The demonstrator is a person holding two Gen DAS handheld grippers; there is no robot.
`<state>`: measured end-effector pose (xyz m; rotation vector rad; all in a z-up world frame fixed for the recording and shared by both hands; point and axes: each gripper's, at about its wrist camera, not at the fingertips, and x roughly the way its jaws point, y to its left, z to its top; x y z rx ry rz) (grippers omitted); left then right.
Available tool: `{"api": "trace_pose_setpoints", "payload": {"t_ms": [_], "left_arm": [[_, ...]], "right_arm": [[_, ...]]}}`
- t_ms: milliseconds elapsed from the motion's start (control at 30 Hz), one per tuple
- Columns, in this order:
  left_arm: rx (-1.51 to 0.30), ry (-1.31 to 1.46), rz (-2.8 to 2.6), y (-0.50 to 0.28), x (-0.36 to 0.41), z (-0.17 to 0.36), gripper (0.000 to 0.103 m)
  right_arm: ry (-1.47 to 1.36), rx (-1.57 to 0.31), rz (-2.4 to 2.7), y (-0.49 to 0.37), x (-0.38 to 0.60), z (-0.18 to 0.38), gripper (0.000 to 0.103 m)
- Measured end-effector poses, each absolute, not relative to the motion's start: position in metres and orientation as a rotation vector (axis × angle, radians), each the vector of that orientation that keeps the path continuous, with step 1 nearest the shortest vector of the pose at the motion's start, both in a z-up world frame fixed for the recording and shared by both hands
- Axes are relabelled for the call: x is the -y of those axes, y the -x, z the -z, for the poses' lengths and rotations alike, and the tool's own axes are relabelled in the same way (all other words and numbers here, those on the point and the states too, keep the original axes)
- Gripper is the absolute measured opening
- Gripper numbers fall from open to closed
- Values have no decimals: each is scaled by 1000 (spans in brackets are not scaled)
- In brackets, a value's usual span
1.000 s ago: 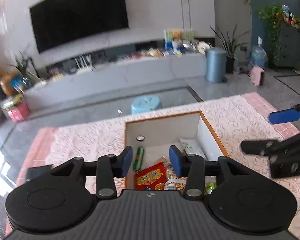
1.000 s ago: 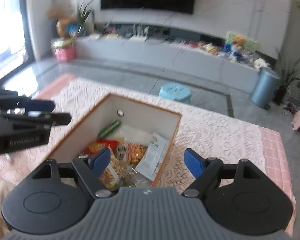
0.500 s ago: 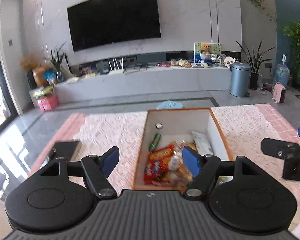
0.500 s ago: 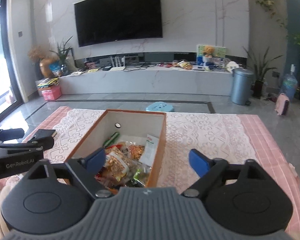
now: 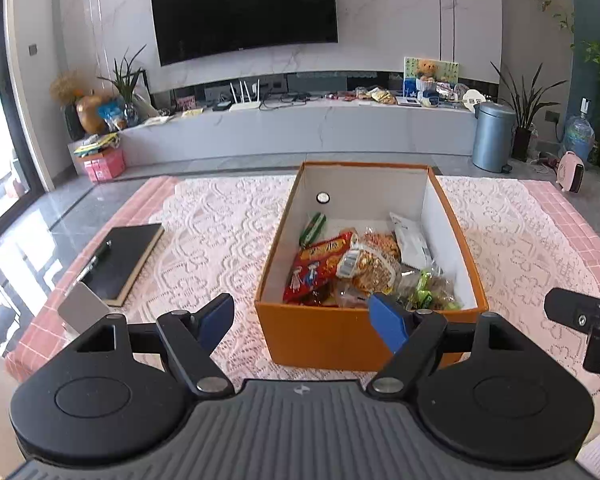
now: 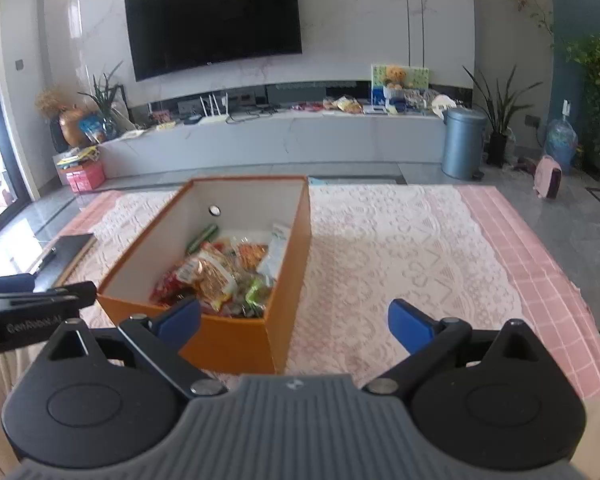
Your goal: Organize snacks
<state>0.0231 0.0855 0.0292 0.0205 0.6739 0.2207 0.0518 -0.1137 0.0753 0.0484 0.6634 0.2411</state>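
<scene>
An orange box (image 5: 340,332) with white inner walls stands on the lace-covered table. Inside lie several snacks: a red packet (image 5: 316,264), a green stick (image 5: 313,229), a white sachet (image 5: 410,240) and an orange cracker bag (image 5: 374,264). My left gripper (image 5: 302,320) hovers just short of the box's near wall, its jaws opening with nothing held between them. My right gripper (image 6: 296,322) hangs near the box's (image 6: 236,340) front right corner, jaws also opening and empty. The snacks (image 6: 216,276) show in the right wrist view too.
A black notebook (image 5: 120,260) with a pen lies at the table's left, and a pale flat device (image 5: 82,308) sits nearer to me. The lace cloth (image 6: 400,264) stretches right of the box. A TV console and a grey bin (image 5: 492,136) stand beyond.
Both grippers have pulled back from over the box, and their jaws have spread wider. The box's outer front wall has come into sight.
</scene>
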Motion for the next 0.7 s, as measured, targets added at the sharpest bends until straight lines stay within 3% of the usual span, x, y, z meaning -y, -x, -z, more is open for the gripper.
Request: {"api": "trace_pose_setpoints", "payload": {"t_ms": [700], "left_arm": [[-692,-38,-206,-23,-78,-25,90]], "right_arm": [[-47,-658,-233,-50,117,-69,97]]}}
